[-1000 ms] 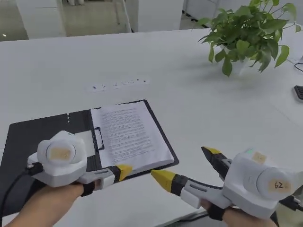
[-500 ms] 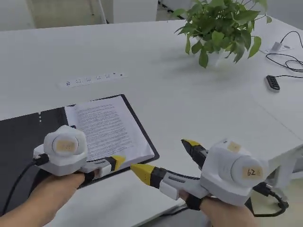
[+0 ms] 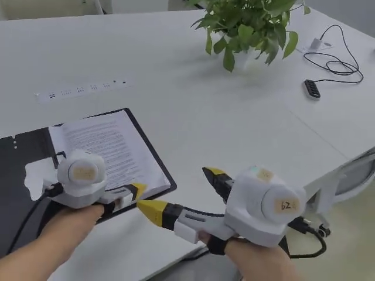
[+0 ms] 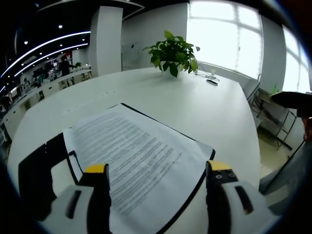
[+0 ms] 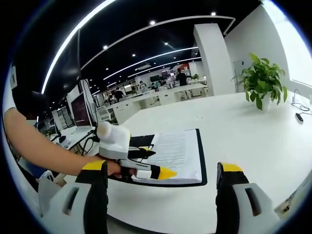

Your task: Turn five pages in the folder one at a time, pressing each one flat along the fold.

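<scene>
White table (image 3: 234,129), camera swung right. Right gripper (image 3: 181,190) has closed in on the left gripper (image 4: 158,170) at the near edge of the open folder (image 3: 14,175). Both grippers' jaws are apart and empty. Page (image 3: 108,146) lies flat, so likely no turn begun. Fold is partly hidden behind the left gripper; folder's left is cut off.

The page (image 3: 105,149) is thin white paper, matt, with fine black print. The folder (image 3: 14,193), at the lower left of the head view, is black and dull, plastic by the look of it. The table (image 3: 234,123) is white and smooth with a soft sheen. The left gripper (image 4: 157,168) and right gripper (image 3: 183,190) have smooth white plastic shells and black jaws with matt yellow tips. The plant (image 3: 252,23) at the top has glossy leaves.
</scene>
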`<action>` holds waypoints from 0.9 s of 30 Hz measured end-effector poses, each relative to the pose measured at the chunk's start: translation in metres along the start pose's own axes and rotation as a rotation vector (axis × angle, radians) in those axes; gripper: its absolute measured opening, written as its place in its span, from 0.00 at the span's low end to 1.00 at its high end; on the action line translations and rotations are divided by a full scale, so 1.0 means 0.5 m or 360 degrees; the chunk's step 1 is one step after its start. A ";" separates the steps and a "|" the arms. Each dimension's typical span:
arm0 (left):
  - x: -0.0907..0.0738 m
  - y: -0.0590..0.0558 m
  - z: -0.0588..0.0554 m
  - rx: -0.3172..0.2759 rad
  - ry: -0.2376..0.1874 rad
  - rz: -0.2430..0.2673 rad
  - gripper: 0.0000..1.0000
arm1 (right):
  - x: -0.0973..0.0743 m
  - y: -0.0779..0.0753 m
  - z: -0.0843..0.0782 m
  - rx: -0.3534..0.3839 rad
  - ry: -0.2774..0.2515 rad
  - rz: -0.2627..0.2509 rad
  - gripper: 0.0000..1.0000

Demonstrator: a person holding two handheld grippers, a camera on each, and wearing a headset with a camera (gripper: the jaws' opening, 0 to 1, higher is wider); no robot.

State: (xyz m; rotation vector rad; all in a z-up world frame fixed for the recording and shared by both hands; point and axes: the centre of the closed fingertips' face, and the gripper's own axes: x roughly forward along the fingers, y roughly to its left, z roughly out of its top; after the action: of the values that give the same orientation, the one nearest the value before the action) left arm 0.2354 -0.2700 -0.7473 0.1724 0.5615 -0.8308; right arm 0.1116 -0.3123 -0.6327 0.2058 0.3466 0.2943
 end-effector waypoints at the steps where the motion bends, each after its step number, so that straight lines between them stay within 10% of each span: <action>1: 0.005 -0.001 -0.002 0.0003 0.0007 0.0002 0.79 | 0.000 -0.001 0.000 0.0006 0.0001 0.0000 0.92; 27: 0.044 0.004 -0.040 0.0088 0.0048 0.0115 0.47 | 0.014 -0.014 0.005 0.0094 -0.0021 0.0003 0.91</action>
State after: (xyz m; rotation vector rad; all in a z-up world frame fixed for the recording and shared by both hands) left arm 0.2406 -0.2758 -0.7758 0.2550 0.5579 -0.7748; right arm 0.1207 -0.3169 -0.6343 0.2660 0.3423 0.2843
